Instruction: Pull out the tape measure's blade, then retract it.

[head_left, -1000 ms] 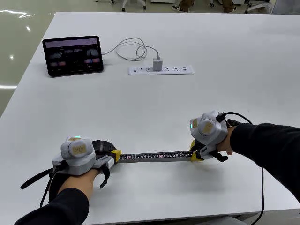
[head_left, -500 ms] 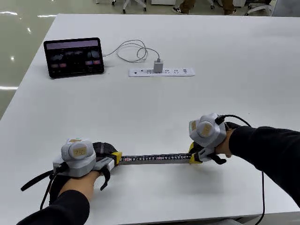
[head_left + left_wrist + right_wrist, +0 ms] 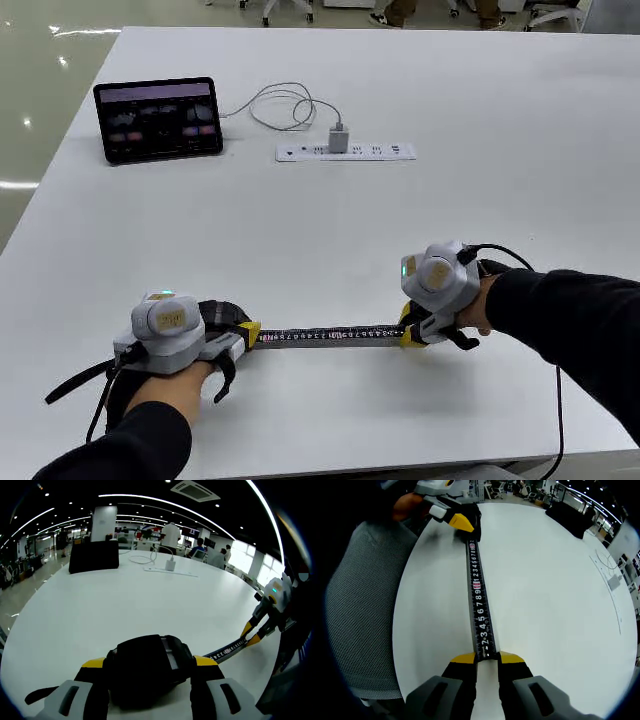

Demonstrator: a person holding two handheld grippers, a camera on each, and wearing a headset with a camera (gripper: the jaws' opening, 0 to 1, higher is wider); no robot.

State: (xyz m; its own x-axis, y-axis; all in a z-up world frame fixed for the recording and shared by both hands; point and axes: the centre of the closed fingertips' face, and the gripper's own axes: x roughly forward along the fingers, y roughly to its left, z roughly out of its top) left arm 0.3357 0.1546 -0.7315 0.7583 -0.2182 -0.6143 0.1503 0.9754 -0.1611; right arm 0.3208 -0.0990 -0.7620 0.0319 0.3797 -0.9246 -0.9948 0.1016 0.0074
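The black tape measure case (image 3: 147, 667) sits on the white table, clamped between the yellow-tipped jaws of my left gripper (image 3: 243, 336) at the near left. Its blade (image 3: 330, 335) runs out flat to the right, numbers up (image 3: 479, 605). My right gripper (image 3: 486, 658) is shut on the blade's end, pinching it just past the first marks; in the head view this gripper (image 3: 408, 338) is at the near right. The case (image 3: 472, 522) shows far up the right gripper view, and the right gripper (image 3: 252, 632) at the right of the left gripper view.
A dark tablet (image 3: 158, 118) stands at the far left of the table (image 3: 400, 230). A white power strip (image 3: 345, 152) with a plugged charger and looped cable (image 3: 285, 105) lies behind the work. A grey mesh chair (image 3: 365, 610) is beside the table's near edge.
My right gripper has slid a little to the left with the blade's end, so the exposed blade is slightly shorter. The left gripper and case stay put.
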